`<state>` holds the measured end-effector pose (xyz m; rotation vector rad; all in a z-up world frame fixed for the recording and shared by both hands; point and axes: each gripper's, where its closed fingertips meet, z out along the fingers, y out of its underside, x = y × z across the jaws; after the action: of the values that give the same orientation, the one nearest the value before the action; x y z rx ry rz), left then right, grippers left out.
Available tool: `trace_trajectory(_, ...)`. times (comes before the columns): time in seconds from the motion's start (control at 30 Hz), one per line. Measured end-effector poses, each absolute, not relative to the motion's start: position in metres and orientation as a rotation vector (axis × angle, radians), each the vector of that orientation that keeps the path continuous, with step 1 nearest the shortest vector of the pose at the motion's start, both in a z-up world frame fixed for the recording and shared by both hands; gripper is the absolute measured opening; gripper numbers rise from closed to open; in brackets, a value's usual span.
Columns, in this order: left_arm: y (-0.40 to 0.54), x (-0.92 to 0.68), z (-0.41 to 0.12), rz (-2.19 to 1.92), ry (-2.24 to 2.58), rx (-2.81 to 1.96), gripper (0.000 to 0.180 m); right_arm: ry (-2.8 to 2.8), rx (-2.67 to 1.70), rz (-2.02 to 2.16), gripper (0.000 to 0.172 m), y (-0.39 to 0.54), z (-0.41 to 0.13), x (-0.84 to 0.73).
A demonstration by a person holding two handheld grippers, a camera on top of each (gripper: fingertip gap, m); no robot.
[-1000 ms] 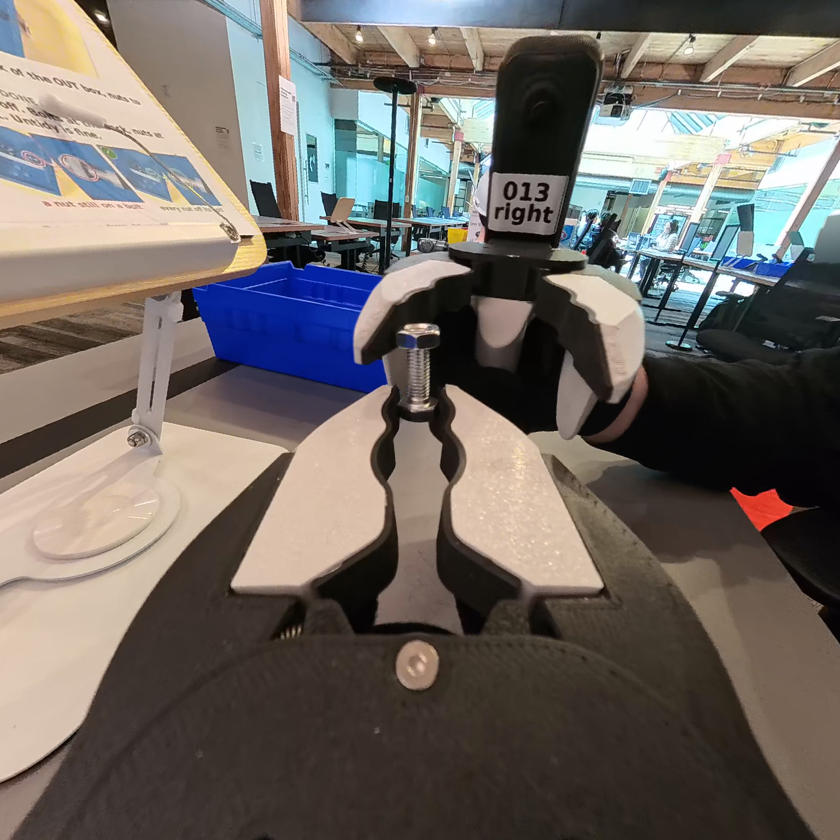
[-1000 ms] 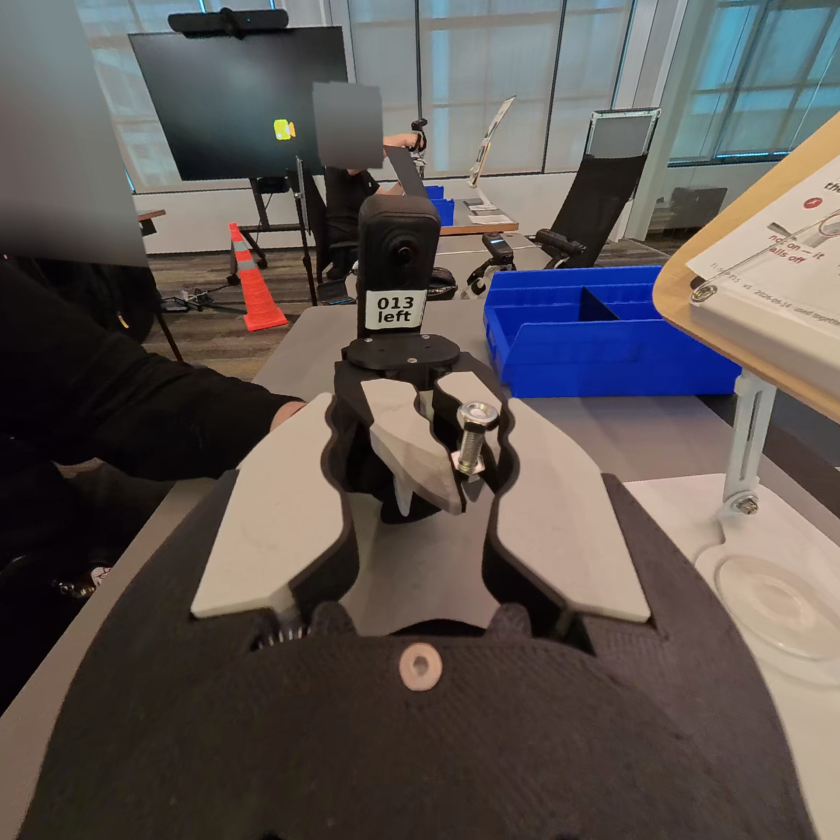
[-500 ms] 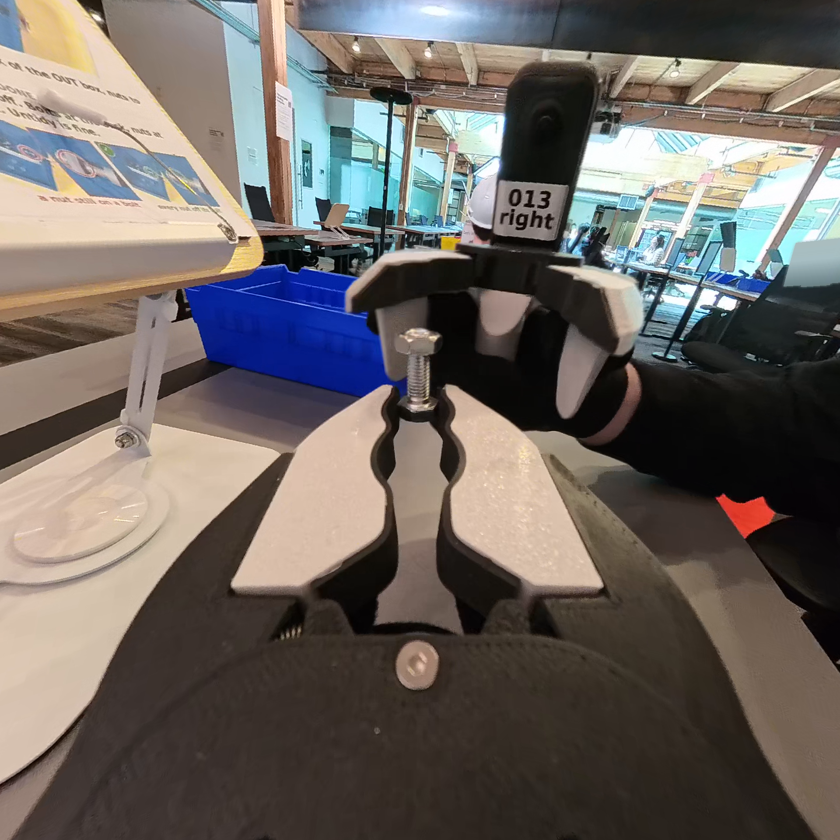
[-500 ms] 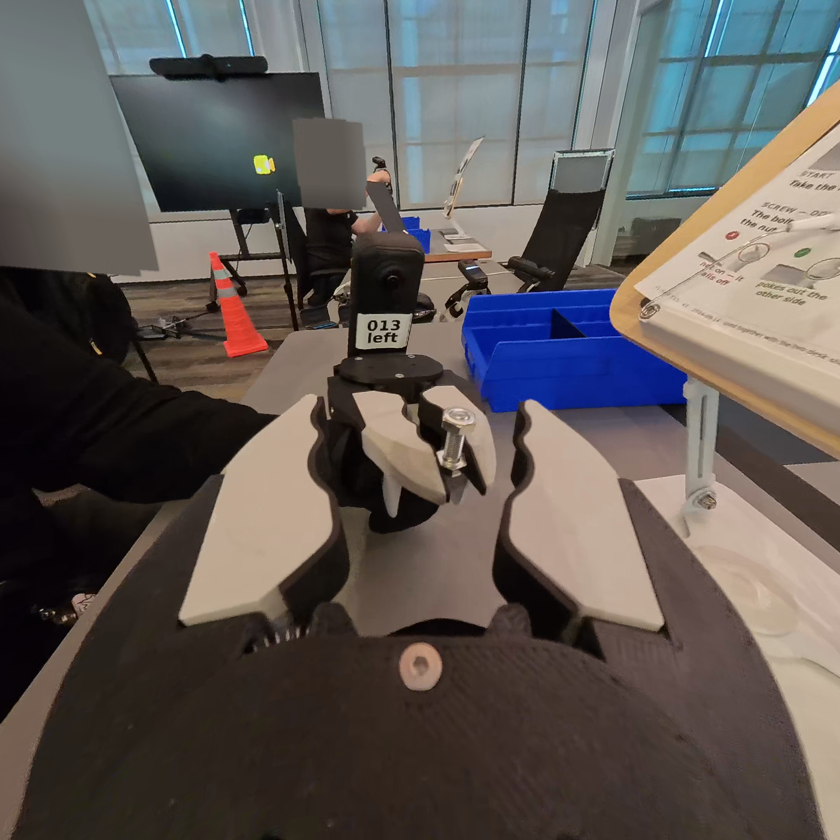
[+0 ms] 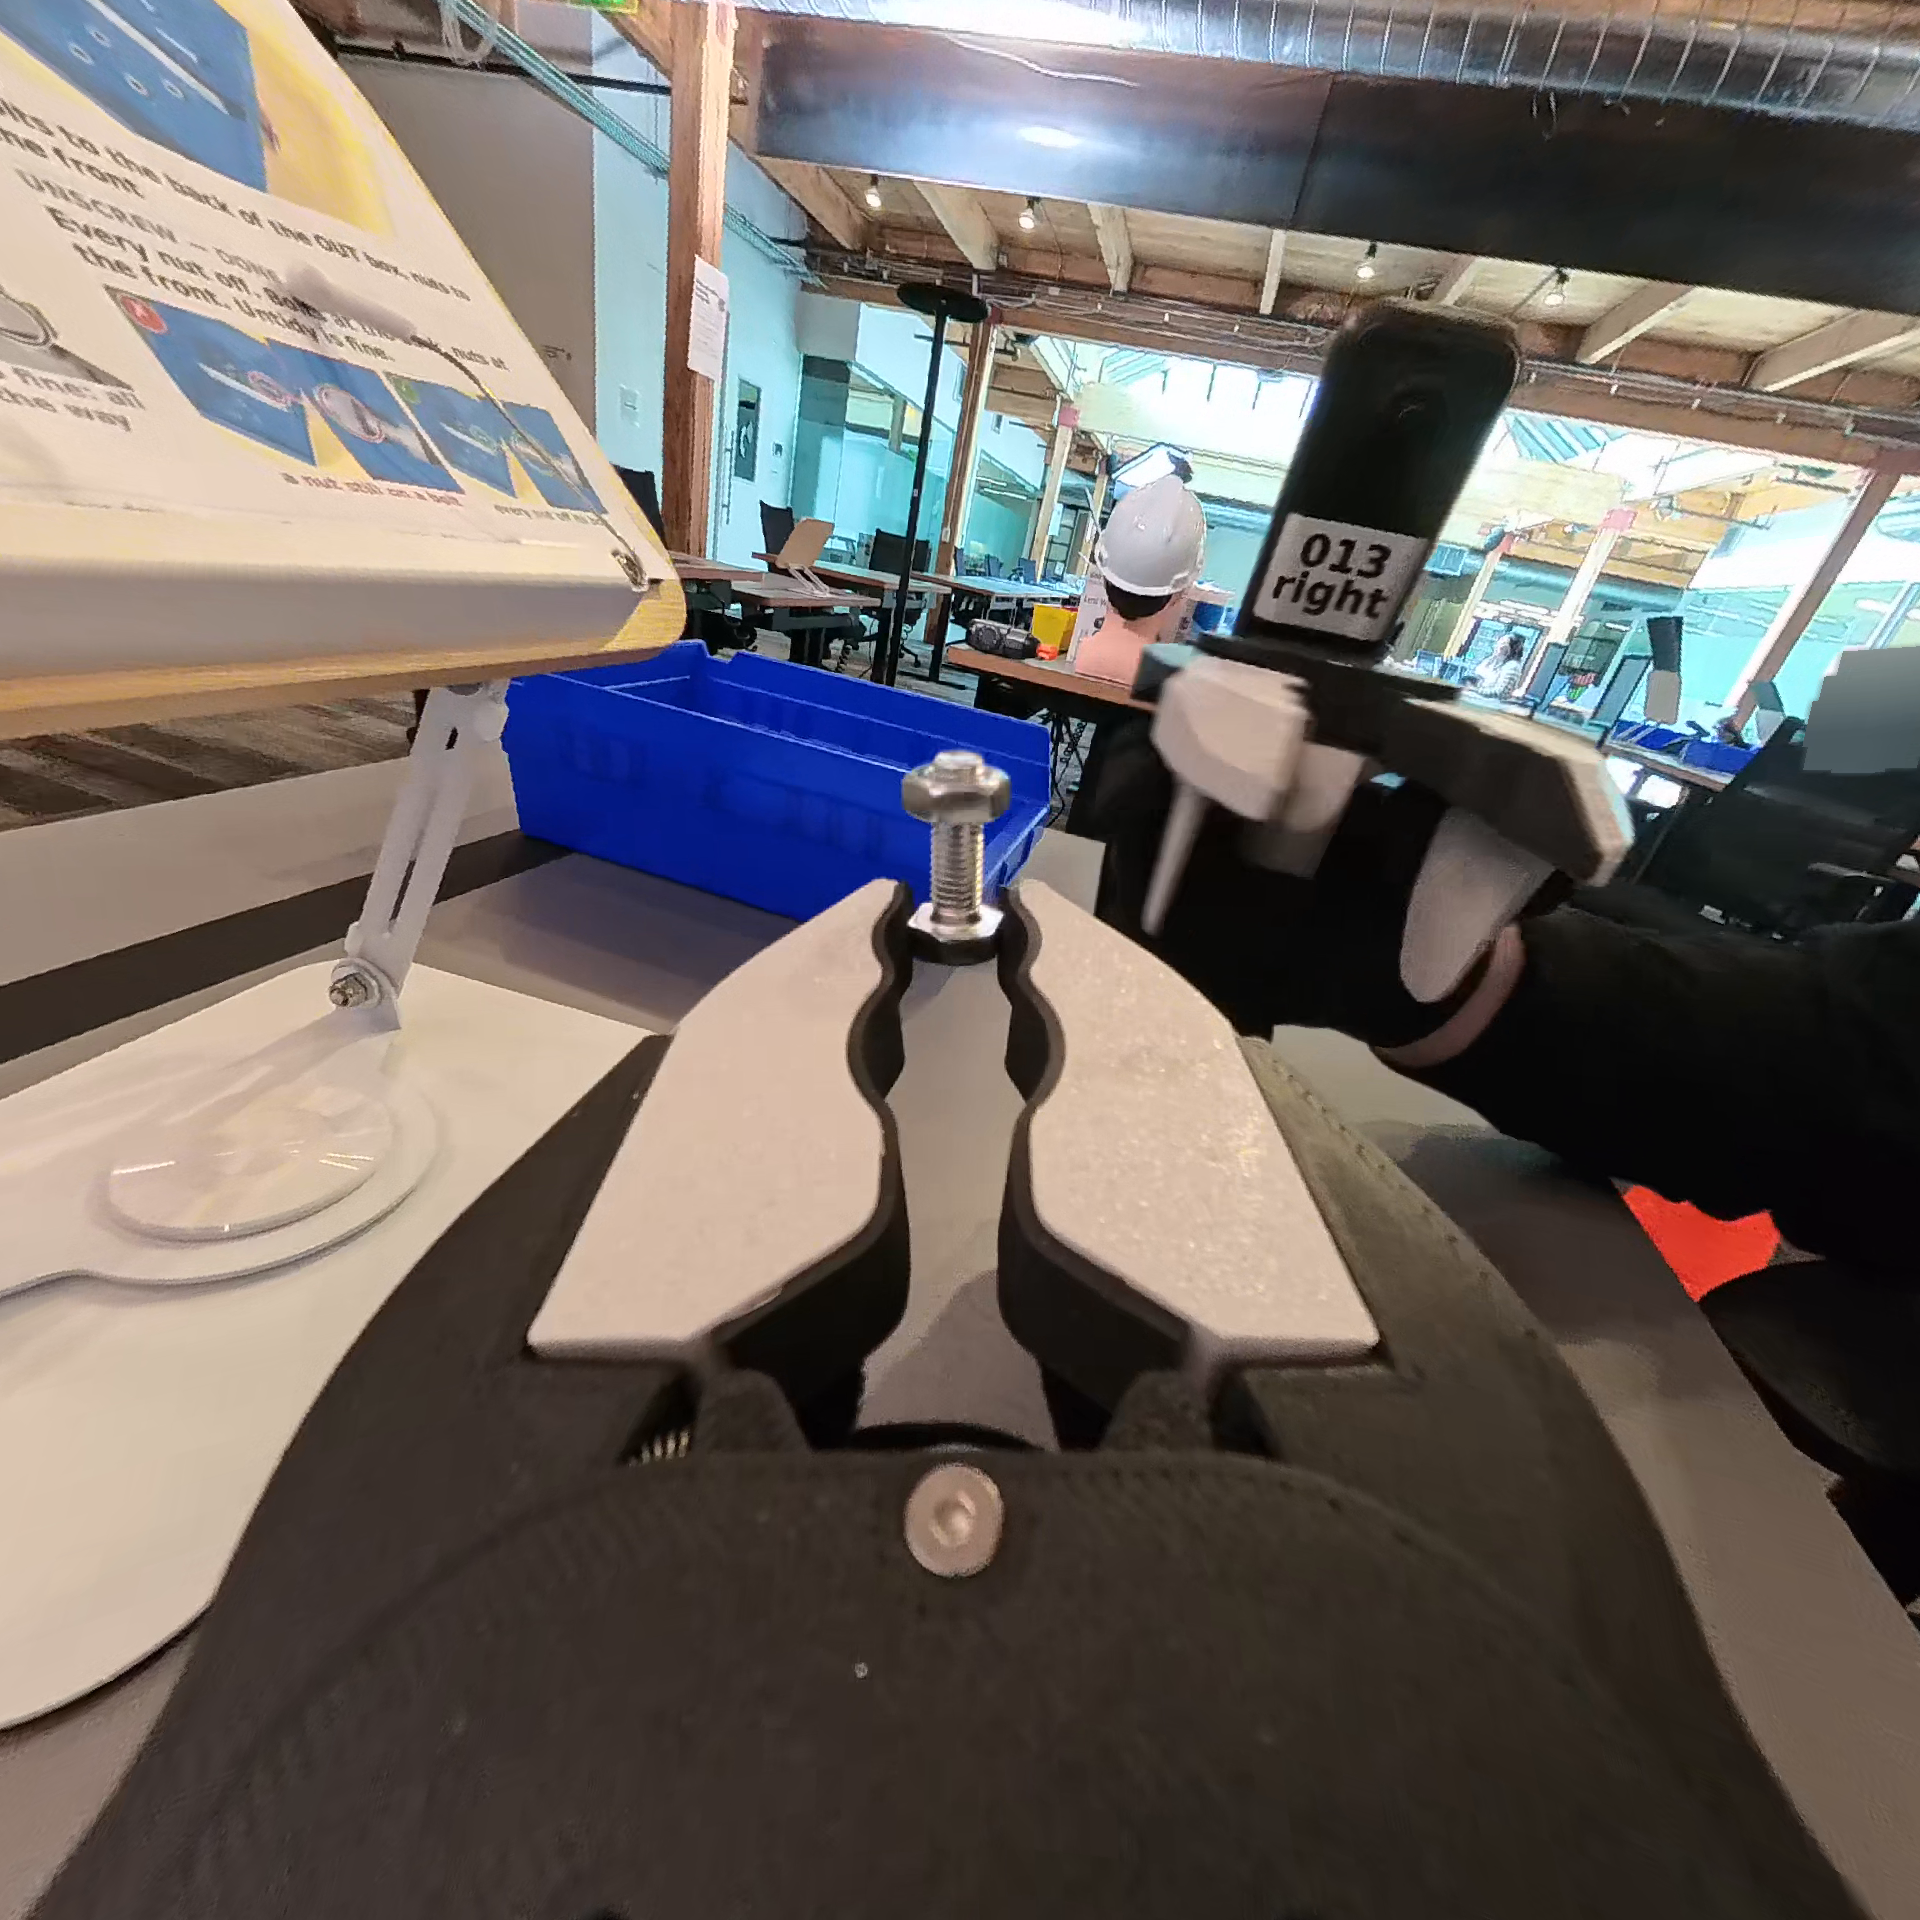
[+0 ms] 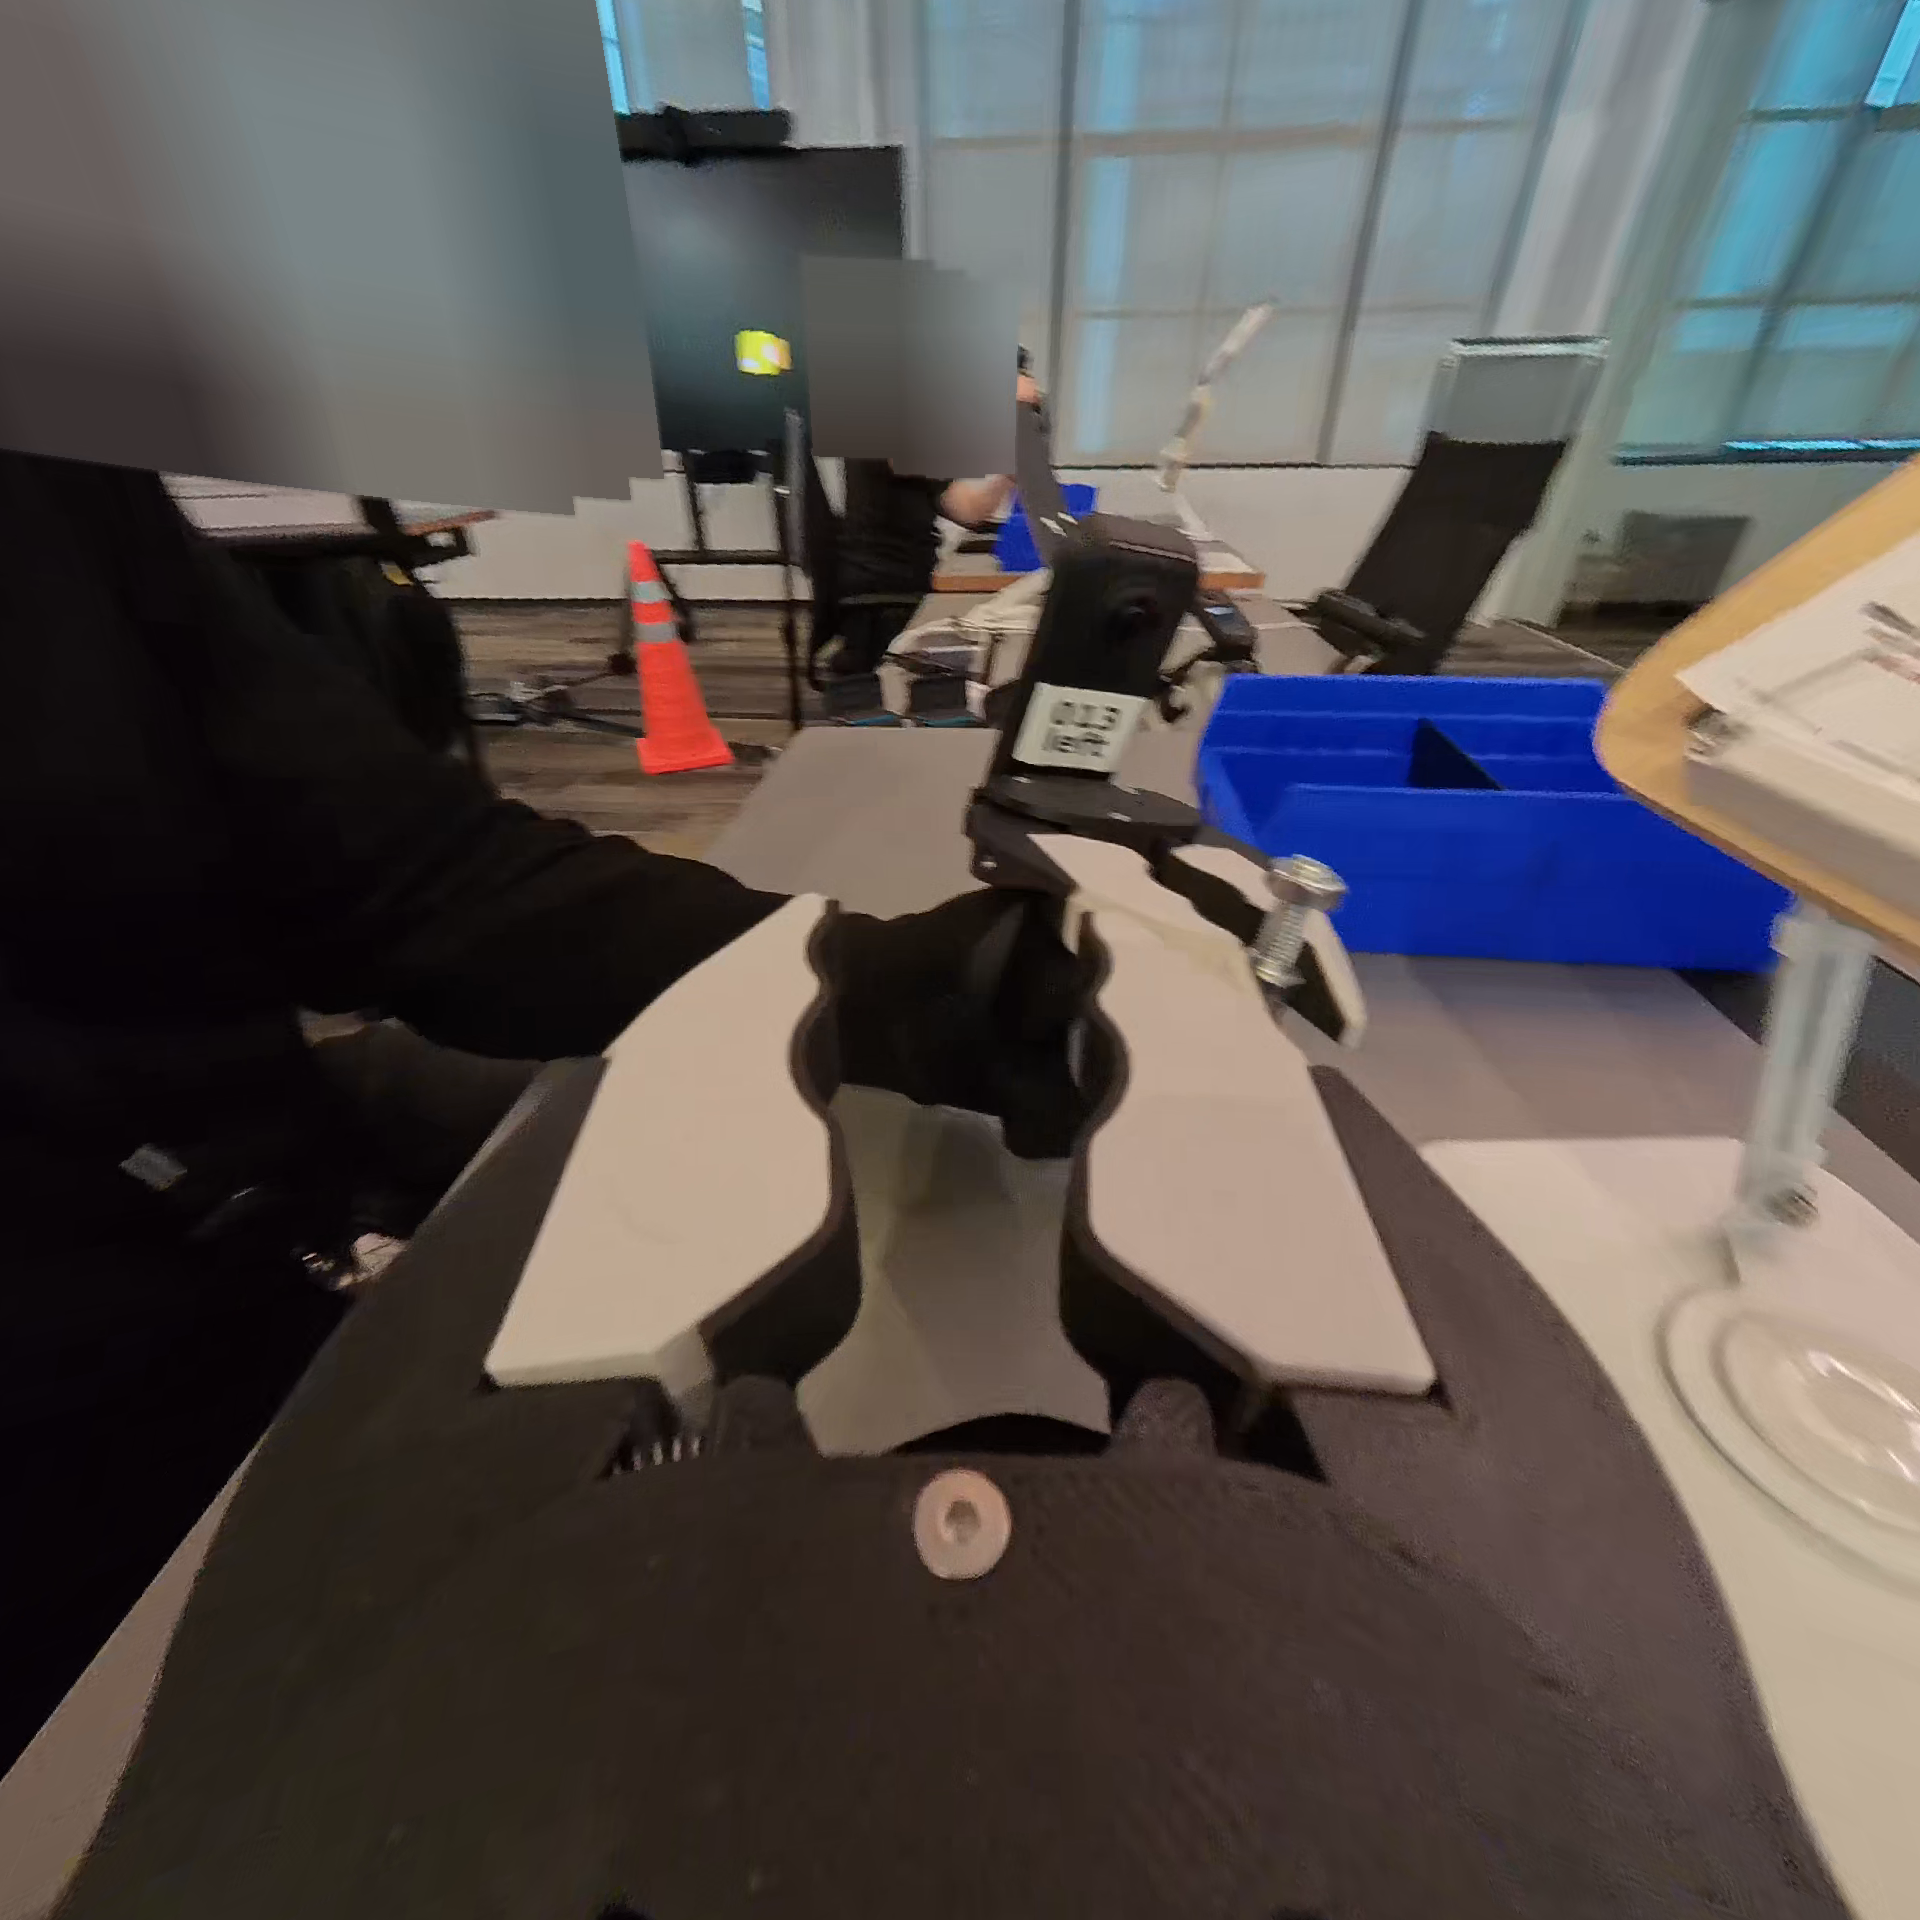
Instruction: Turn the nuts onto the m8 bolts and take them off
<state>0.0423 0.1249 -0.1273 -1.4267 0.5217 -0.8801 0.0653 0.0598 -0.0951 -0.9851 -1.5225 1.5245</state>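
Note:
My left gripper (image 5: 951,930) is shut on the lower hex end of a silver M8 bolt (image 5: 954,862) and holds it upright above the grey table (image 5: 644,935). A nut (image 5: 956,795) sits at the top end of its thread. My right gripper (image 6: 951,935) is open with nothing between its pads. In the left wrist view the right gripper (image 5: 1309,894) hangs to the right of the bolt, clear of it. In the right wrist view the left gripper (image 6: 1288,977) and its bolt (image 6: 1283,930) show right of my fingertips.
A blue bin (image 5: 769,769) stands at the back of the table and also shows in the right wrist view (image 6: 1507,831). A slanted instruction board (image 5: 260,416) on a white stand (image 5: 239,1153) is beside it. An orange cone (image 6: 665,675) stands on the floor.
My right gripper opened wide around the nut end, drew away to the side of the bolt and partly closed on nothing. The left gripper kept its hold on the bolt.

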Motion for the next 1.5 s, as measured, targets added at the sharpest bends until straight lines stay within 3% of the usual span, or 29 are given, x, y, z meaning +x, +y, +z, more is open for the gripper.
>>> trace_trajectory(0.13,0.122,0.052,-0.131,-0.862,0.570,-1.439,0.015,-1.402,-1.098,1.468,0.079,0.088,-0.095,0.054)
trace_trajectory(0.4,0.123,0.051,-0.131,-0.859,0.568,-1.443,0.015,-1.486,-1.096,1.451,0.080,0.078,-0.107,0.027)
trace_trajectory(0.43,0.123,0.050,-0.131,-0.860,0.564,-1.444,0.015,-1.486,-1.077,1.442,0.077,0.076,-0.107,0.033)
trace_trajectory(0.5,0.125,0.045,-0.129,-0.867,0.529,-1.445,0.015,-1.510,-0.958,1.501,0.028,0.061,-0.101,0.058)
trace_trajectory(0.77,0.123,0.059,-0.137,-0.846,0.600,-1.478,0.015,-1.340,-1.096,1.424,0.051,0.094,-0.098,0.062)
trace_trajectory(0.97,0.121,0.061,-0.135,-0.845,0.617,-1.468,0.015,-1.370,-1.191,1.391,0.044,0.104,-0.116,0.031)
trace_trajectory(1.13,0.119,0.064,-0.136,-0.857,0.628,-1.468,0.015,-1.350,-1.186,1.446,0.014,0.104,-0.117,0.029)
trace_trajectory(1.33,0.119,0.065,-0.134,-0.890,0.621,-1.452,0.016,-1.315,-1.176,1.456,0.013,0.105,-0.115,0.031)
trace_trajectory(1.37,0.119,0.065,-0.134,-0.902,0.618,-1.456,0.018,-1.305,-1.175,1.453,0.013,0.106,-0.113,0.032)
trace_trajectory(1.43,0.126,0.061,-0.140,-0.871,0.590,-1.496,0.047,-1.265,-1.154,1.447,0.014,0.109,-0.104,0.036)
trace_trajectory(1.5,0.128,0.059,-0.140,-0.865,0.585,-1.499,0.053,-1.251,-1.141,1.434,0.014,0.111,-0.096,0.041)
